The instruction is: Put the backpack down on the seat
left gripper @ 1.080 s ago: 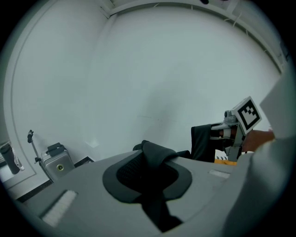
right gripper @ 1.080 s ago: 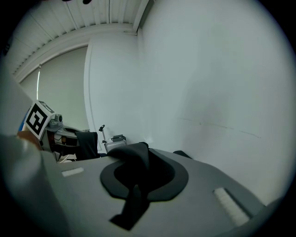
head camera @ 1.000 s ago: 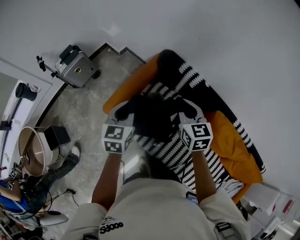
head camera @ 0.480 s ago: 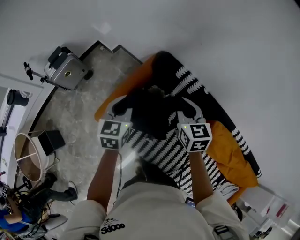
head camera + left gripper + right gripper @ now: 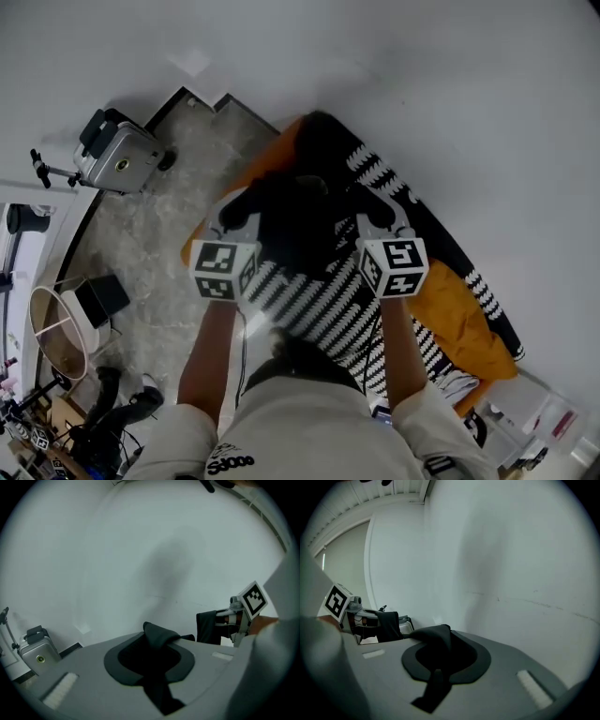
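Observation:
In the head view a black backpack [image 5: 298, 228] hangs between my two grippers above the seat. The seat is an orange sofa [image 5: 448, 298] draped with a black-and-white striped blanket [image 5: 323, 302]. My left gripper [image 5: 228, 216] is shut on a black strap [image 5: 158, 638] at the pack's left side. My right gripper [image 5: 380, 221] is shut on another black strap [image 5: 437, 641] at its right side. Each gripper view shows the other gripper [image 5: 236, 618] [image 5: 352, 615] with dark fabric hanging from it. I cannot tell whether the pack's bottom touches the blanket.
A white wall [image 5: 450, 103] runs right behind the sofa. A silver wheeled case [image 5: 114, 157] stands on the marble floor [image 5: 155, 253] at the left. A round tan shade [image 5: 54, 328] and dark clutter lie at the lower left. White items [image 5: 525, 412] sit past the sofa's right end.
Both grippers keep their hold on the straps. The head view has swung, so the silver case and the floor clutter have slid left, and the left gripper sits a little lower left.

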{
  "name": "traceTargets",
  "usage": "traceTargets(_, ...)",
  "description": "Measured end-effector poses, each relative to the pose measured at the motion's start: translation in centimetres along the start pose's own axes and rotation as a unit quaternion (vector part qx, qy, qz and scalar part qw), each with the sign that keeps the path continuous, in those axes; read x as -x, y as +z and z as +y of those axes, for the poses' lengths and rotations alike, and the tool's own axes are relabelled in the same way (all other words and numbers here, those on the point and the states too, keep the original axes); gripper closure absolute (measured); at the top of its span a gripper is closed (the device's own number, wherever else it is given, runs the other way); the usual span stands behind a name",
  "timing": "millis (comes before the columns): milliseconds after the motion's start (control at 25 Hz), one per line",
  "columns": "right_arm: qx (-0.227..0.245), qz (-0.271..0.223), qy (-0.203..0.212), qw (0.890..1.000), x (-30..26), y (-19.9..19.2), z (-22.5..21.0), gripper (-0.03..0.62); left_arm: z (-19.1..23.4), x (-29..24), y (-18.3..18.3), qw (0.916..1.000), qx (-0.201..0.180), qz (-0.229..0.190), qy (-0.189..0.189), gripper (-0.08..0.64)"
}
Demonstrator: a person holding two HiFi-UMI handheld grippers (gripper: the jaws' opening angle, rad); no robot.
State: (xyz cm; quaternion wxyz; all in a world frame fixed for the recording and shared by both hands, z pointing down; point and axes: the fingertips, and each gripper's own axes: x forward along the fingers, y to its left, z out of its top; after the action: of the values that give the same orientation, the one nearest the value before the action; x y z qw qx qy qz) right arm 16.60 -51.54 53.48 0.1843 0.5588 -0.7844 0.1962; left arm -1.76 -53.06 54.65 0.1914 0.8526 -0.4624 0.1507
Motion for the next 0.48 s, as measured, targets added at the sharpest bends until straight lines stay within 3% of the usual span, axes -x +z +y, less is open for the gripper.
traceTargets(480,-0.014,-0.006,-0.011,1.0,-3.8,0.8,-4.2,0.565,0.7,-4.8,0.6,0.9999,-0.009,0.005,-0.008,0.518)
